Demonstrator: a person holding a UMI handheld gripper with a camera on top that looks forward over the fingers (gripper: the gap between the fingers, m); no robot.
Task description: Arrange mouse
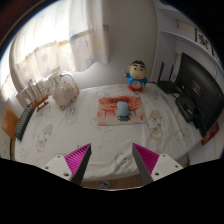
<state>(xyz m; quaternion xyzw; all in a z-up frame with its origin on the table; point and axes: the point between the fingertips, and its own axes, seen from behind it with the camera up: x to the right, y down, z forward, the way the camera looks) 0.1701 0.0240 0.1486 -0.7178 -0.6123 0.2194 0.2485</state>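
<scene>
The mouse (123,110), bluish and too small to judge its long axis, sits on a mat (108,117) mid-desk (60,140), well beyond and dead ahead of the gripper (112,160), whose jaws gape empty; a doll (135,76) stands behind.

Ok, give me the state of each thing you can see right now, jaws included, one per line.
gripper: jaws open, holding nothing, above the near part of the table.
mouse: resting on the mat, well beyond the jaws, untouched.
mat: lying flat on the table.
doll: upright behind the mat.
monitor: screen dark.
table: covered with a light cloth.
</scene>
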